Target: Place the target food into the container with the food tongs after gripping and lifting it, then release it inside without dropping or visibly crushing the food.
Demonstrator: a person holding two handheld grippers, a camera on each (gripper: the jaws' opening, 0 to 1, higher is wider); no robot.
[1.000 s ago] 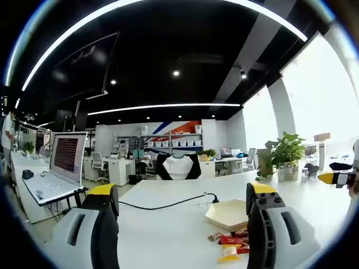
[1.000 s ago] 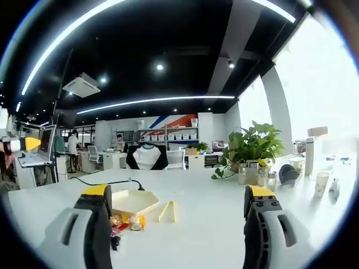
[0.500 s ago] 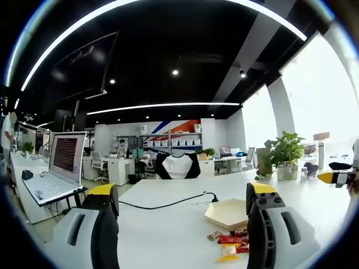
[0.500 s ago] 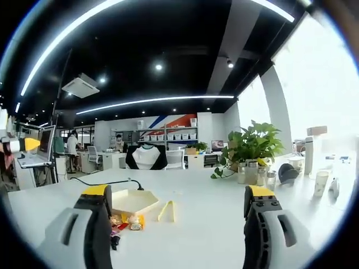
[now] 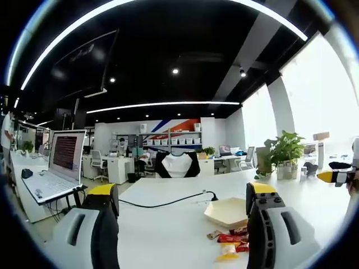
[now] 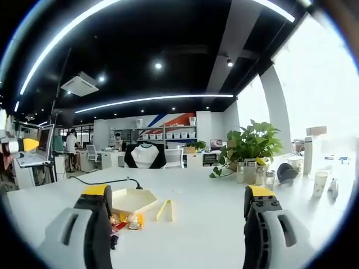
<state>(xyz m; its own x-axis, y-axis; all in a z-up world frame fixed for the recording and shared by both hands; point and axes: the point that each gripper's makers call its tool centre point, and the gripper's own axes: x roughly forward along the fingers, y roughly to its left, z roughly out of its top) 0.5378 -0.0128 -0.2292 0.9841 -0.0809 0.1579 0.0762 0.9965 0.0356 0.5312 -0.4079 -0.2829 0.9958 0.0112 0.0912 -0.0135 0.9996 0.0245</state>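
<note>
— Well, how do the grippers stand?
— Left gripper (image 5: 182, 216) and right gripper (image 6: 176, 216): jaws spread wide, nothing between them.
— And the food?
— Snack packets (image 6: 128, 221) lie on the white table (image 6: 196, 235), lower left of the right gripper view, touching the tray (image 6: 132, 200). Yellow tongs (image 6: 166, 209) rest just right of it.

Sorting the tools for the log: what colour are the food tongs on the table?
Pale yellow; the food tongs show best in the right gripper view.
</note>
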